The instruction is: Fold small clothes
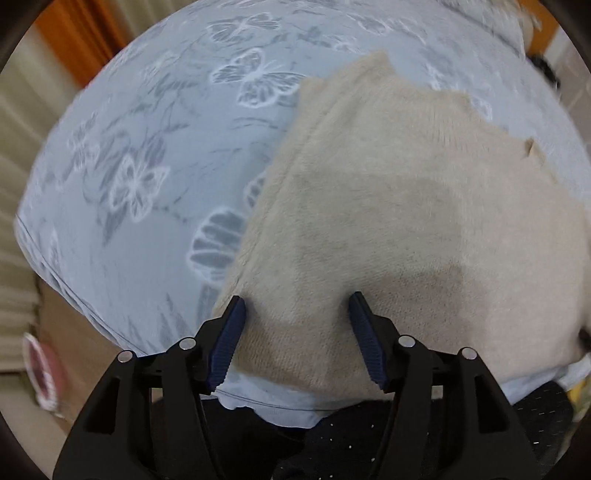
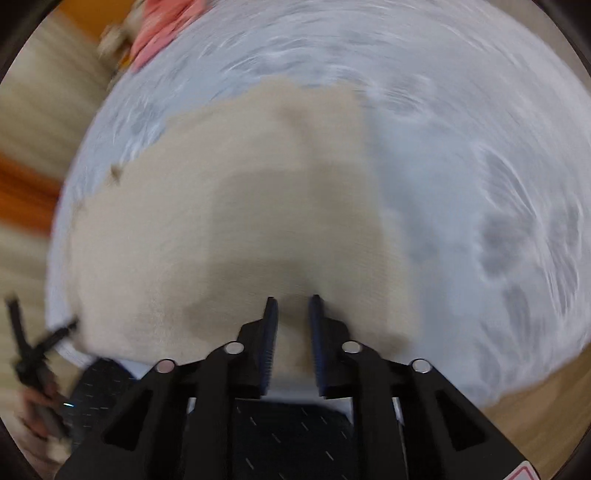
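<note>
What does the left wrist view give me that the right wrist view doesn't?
Left wrist only: crisp butterfly print on the bedsheet, and the left tongs wide open over the beige garment.
Right wrist only: pink cloth at the far edge, heavy motion blur, and the right tongs narrowed around a garment ridge; grip unclear.
Both: the beige garment lying on the pale blue sheet.

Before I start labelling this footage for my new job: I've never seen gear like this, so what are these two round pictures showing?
A person holds a two-finger tool in each hand; each has a wide-angle camera looking along its fingers. One picture is from the left gripper, open over the near edge of a beige garment. The other is from the right gripper, narrower, with beige cloth between its fingers; blur hides whether it grips. The garment lies on a pale blue butterfly-print cloth.
</note>
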{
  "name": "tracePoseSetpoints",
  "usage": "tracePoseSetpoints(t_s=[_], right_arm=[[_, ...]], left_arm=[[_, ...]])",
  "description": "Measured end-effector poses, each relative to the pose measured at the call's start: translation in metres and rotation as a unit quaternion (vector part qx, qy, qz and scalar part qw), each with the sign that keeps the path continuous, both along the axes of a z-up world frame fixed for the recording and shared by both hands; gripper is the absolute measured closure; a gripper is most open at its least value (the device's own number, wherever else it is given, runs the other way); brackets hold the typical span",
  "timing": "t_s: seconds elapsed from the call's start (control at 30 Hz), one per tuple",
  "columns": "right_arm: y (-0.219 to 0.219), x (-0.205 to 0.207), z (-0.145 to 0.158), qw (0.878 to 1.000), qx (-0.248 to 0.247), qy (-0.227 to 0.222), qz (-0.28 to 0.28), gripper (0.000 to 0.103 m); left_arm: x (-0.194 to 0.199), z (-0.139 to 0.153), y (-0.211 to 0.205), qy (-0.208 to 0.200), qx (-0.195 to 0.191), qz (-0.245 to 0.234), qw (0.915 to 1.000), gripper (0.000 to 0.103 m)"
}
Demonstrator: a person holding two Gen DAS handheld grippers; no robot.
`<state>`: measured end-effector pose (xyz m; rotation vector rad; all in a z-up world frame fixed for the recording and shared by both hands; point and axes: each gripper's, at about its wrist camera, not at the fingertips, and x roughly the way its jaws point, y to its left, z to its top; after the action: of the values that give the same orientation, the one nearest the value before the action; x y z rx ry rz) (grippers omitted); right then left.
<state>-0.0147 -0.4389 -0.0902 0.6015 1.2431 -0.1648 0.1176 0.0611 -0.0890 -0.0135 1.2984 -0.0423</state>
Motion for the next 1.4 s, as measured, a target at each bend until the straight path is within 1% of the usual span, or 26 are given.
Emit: tracePoseSetpoints(t_s=[0.07,0.1,0.13,0.17,0.2,0.3,0.37,0.4,0.43,0.47,0.5,0.53,0.6,0.67,0.77,0.8,0.87,0.9,0.97,1.0,1.03,1.1,1.13,1.23,1.33,1.4], right_arm=[[-0.018,-0.020,0.011,0.999,0.004,-0.017,-0.036,0.070],[-0.023,-0.026,0.013,0.999,0.000,-0.020,-0.046,0.046],[-0.028,-0.032,0.014,0.998,-0.004,-0.020,-0.056,0.035],[-0.031,-0.035,0.011,0.998,0.001,-0.022,-0.060,0.035],[-0.032,-0.036,0.004,0.998,0.019,-0.016,-0.062,0.035],[-0.029,-0.031,-0.014,0.995,0.066,-0.005,-0.072,0.035],[-0.020,-0.026,-0.025,0.993,0.086,-0.005,-0.080,0.038],[-0.017,-0.023,-0.028,0.992,0.090,-0.008,-0.083,0.056],[-0.014,-0.021,-0.028,0.992,0.090,-0.009,-0.083,0.084],[-0.011,-0.018,-0.022,0.992,0.091,-0.018,-0.081,0.084],[-0.010,-0.017,-0.012,0.993,0.084,-0.031,-0.079,0.087],[-0.007,-0.017,0.003,0.994,0.064,-0.048,-0.069,0.088],[-0.007,-0.020,0.029,0.996,0.020,-0.065,-0.051,0.089],[-0.013,-0.019,0.023,0.998,0.002,-0.046,-0.046,0.089],[-0.027,-0.020,-0.028,0.998,0.005,0.020,-0.052,0.088],[-0.027,-0.021,-0.037,0.998,0.018,0.021,-0.060,0.086],[-0.027,-0.022,-0.030,0.997,0.029,0.009,-0.073,0.084],[-0.024,-0.020,-0.021,0.997,0.029,0.004,-0.066,0.079],[-0.022,-0.020,-0.003,0.999,-0.014,0.005,-0.049,0.069],[-0.020,-0.020,0.011,0.997,-0.059,0.005,-0.041,0.062],[-0.021,-0.020,0.020,0.996,-0.080,0.002,-0.039,0.051],[-0.028,-0.014,0.039,0.994,-0.100,-0.019,-0.036,0.043],[-0.029,-0.008,0.044,0.995,-0.092,-0.028,-0.035,0.043],[-0.032,0.025,0.045,0.997,-0.063,-0.046,-0.029,0.043],[-0.025,0.069,0.041,0.997,-0.063,-0.051,-0.005,0.043],[-0.019,0.093,0.036,0.996,-0.073,-0.042,0.012,0.043]], left_arm=[[-0.003,0.012,0.006,-0.016,-0.025,0.008,0.9995,0.044],[-0.007,0.021,0.013,-0.031,-0.049,0.022,0.9981,0.036],[-0.009,0.024,0.018,-0.038,-0.061,0.037,0.9968,0.029],[-0.011,0.026,0.026,-0.041,-0.068,0.062,0.9949,0.018],[-0.013,0.023,0.033,-0.035,-0.077,0.086,0.9927,0.016],[-0.014,0.002,0.040,0.020,-0.097,0.135,0.9859,0.016],[-0.015,-0.012,0.043,0.048,-0.131,0.159,0.9774,0.018],[-0.016,-0.018,0.043,0.054,-0.150,0.170,0.9725,0.032],[-0.016,-0.019,0.044,0.056,-0.165,0.176,0.9688,0.042],[-0.018,-0.018,0.045,0.055,-0.183,0.184,0.9642,0.056],[-0.020,-0.011,0.048,0.046,-0.188,0.199,0.9605,0.075],[-0.020,-0.004,0.050,0.037,-0.186,0.197,0.9619,0.082],[-0.022,0.004,0.051,0.028,-0.178,0.192,0.9647,0.083],[-0.024,0.001,0.055,0.034,-0.167,0.191,0.9666,0.083],[-0.027,-0.016,0.057,0.045,-0.154,0.203,0.9660,0.082],[-0.026,-0.018,0.057,0.042,-0.152,0.206,0.9658,0.081],[-0.028,-0.013,0.053,0.039,-0.138,0.198,0.9698,0.079],[-0.029,-0.005,0.051,0.037,-0.132,0.190,0.9721,0.077],[-0.028,0.013,0.050,0.018,-0.119,0.173,0.9776,0.076],[-0.028,0.026,0.050,0.002,-0.103,0.164,0.9812,0.074],[-0.028,0.043,0.047,-0.026,-0.085,0.150,0.9848,0.070],[-0.020,0.064,0.042,-0.061,-0.071,0.132,0.9868,0.042],[-0.011,0.072,0.036,-0.077,-0.071,0.121,0.9871,0.038],[0.022,0.072,0.019,-0.076,-0.082,0.085,0.9900,0.034],[0.062,0.051,-0.008,-0.054,-0.065,0.062,0.9945,0.033],[0.084,0.034,-0.017,-0.036,-0.059,0.065,0.9955,0.033]])
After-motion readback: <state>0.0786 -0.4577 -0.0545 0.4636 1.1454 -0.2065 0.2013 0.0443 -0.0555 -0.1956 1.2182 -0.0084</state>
